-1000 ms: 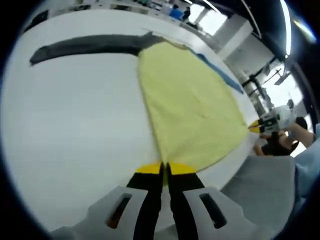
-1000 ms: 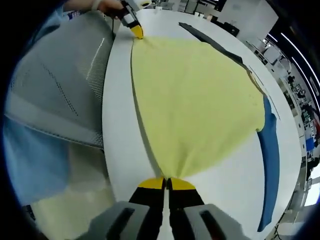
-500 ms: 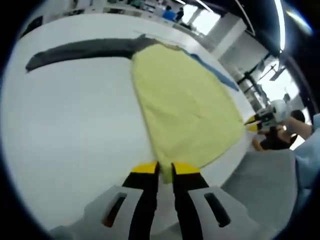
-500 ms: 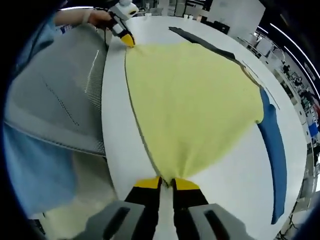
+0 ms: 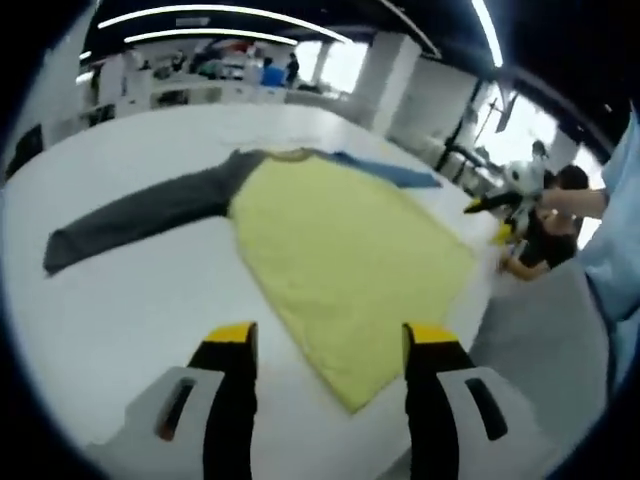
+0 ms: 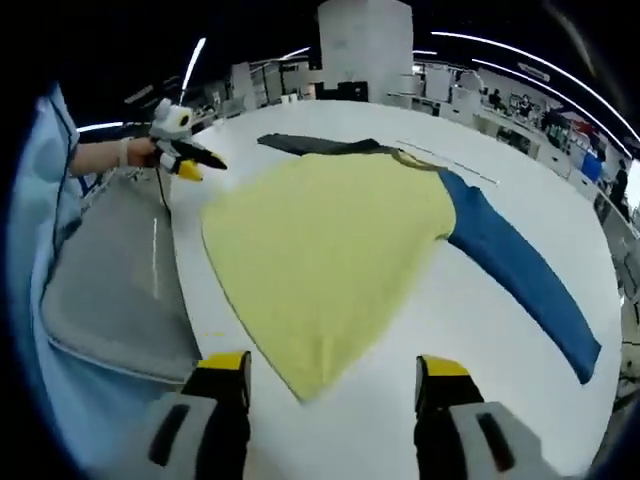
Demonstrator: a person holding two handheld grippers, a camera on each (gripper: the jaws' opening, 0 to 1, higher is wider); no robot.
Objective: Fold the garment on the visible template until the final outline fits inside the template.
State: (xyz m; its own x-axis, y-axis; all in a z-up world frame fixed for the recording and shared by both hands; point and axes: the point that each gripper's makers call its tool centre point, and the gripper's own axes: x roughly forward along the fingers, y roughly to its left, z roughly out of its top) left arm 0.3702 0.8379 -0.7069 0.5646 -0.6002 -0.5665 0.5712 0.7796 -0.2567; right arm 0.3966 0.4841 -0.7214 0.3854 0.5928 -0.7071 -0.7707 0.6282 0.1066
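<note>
We hold the left gripper (image 5: 330, 345) and right gripper (image 6: 331, 372) spread wide and empty above the hem corners of the yellow-bodied shirt with one grey and one blue sleeve (image 6: 330, 250), which lies flat on the white table (image 5: 130, 300), ready for folding.

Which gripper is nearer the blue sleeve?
Right. The right gripper hangs open above the yellow hem on the side of the blue sleeve; the left gripper is open at the grey sleeve's side.

Distant background clutter (image 5: 215, 60) blurred
</note>
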